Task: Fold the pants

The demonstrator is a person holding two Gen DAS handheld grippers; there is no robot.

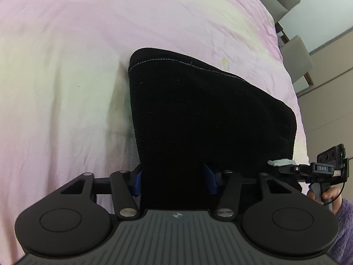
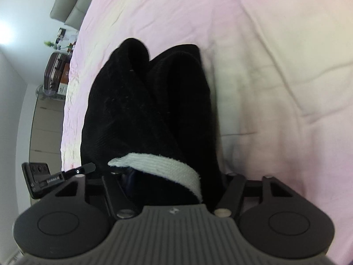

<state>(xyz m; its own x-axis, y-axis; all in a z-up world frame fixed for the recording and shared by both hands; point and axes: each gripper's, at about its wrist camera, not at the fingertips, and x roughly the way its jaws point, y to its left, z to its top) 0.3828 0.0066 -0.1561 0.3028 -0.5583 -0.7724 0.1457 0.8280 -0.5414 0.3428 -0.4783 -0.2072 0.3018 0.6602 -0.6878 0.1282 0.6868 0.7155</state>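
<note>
From the left wrist, the black pants (image 1: 209,114) lay bunched on the pink bed sheet (image 1: 66,66), near the edge of the bed, a stitched hem showing along their far side. The left gripper (image 1: 174,177) had its blue pads (image 1: 135,183) standing apart with a thick layer of the dark cloth filling the space between them; whether the pads pressed on it could not be told. At the right edge the other tool showed, carried by a hand (image 1: 331,198) in a purple fuzzy sleeve (image 1: 344,231).

From the right wrist, the pants (image 2: 143,110) rose in two soft humps over the sheet (image 2: 275,77). The right gripper (image 2: 167,181) sat over a corner of them, a white drawstring (image 2: 158,165) draped across the cloth between its fingers; the pads were mostly hidden, so its grip could not be judged either.

The fabric looked thick, knitted, limp and fairly light: it should sag and slump rather than hold a crease. Doubled edges or the waistband would likely give the surest hold, not the loose string.
</note>
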